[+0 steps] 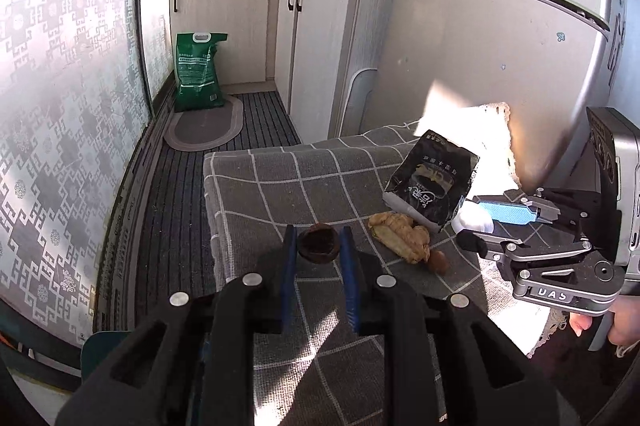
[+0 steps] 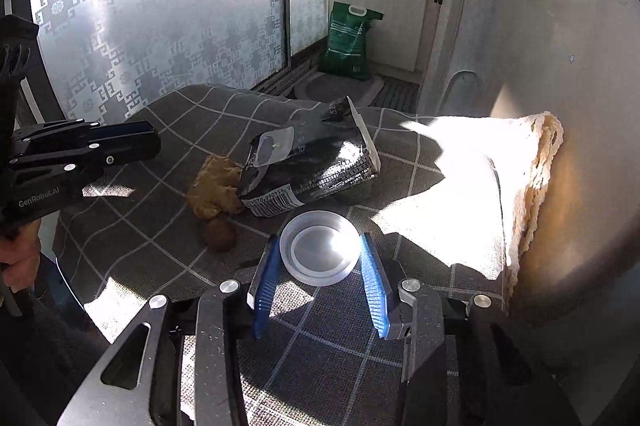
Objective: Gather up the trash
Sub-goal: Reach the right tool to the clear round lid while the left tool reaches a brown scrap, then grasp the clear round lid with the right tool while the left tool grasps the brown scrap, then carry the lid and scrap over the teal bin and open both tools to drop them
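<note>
A dark brown nutshell (image 1: 319,248) sits between the blue pads of my left gripper (image 1: 318,231), which is shut on it above the grey checked tablecloth (image 1: 272,186). My right gripper (image 2: 320,238) is shut on a round clear plastic lid (image 2: 320,254), pads against its rim; in the left wrist view the right gripper (image 1: 470,220) holds that lid (image 1: 480,222) at the right. A black snack bag (image 2: 312,166) lies just beyond it, with a crumpled tan scrap (image 2: 214,190) and a small brown nut (image 2: 219,234) to its left. The left gripper (image 2: 154,142) enters at the far left, its nutshell hidden.
A sunlit lace cloth (image 2: 540,154) hangs over the table's right end against a fridge (image 1: 500,46). Beyond the table are white cabinets (image 1: 320,46), a green sack (image 1: 199,72) on a floor mat, and a patterned glass door (image 1: 60,86) on the left.
</note>
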Available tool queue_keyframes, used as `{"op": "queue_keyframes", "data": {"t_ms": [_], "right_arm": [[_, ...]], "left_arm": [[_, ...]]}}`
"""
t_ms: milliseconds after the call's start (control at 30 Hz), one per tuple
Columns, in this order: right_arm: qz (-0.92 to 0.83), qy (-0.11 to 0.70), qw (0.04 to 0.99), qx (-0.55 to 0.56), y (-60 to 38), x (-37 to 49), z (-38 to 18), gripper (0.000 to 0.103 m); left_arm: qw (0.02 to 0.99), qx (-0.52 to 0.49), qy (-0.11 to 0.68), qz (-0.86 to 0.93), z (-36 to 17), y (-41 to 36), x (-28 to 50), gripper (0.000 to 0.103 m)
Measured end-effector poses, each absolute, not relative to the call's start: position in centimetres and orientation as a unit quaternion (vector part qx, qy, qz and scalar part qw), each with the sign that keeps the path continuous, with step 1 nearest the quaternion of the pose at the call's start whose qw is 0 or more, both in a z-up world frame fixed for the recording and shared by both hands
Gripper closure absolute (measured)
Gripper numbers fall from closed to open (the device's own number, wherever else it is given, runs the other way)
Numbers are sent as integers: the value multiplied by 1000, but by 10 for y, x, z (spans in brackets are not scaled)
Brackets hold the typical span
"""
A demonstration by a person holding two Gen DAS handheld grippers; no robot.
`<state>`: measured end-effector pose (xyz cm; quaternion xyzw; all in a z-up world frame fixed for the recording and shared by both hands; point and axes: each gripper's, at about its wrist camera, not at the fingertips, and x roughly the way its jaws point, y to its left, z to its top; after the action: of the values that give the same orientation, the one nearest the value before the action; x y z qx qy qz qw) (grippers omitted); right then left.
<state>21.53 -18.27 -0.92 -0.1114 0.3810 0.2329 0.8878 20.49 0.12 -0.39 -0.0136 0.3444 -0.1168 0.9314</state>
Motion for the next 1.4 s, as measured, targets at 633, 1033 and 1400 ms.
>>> {"op": "queue_keyframes", "data": {"t_ms": [633, 1033, 1400], "right_arm": [[305, 362, 873, -116, -105, 174, 34, 64], [351, 357, 854, -142, -36, 156, 40, 64], [385, 364, 832, -167, 16, 140, 33, 64]], "left_arm": [[944, -27, 319, -87, 9, 39, 154, 80], [949, -33, 313, -10, 4, 108, 124, 80], [940, -15, 340, 5, -19, 136, 109, 80]]}}
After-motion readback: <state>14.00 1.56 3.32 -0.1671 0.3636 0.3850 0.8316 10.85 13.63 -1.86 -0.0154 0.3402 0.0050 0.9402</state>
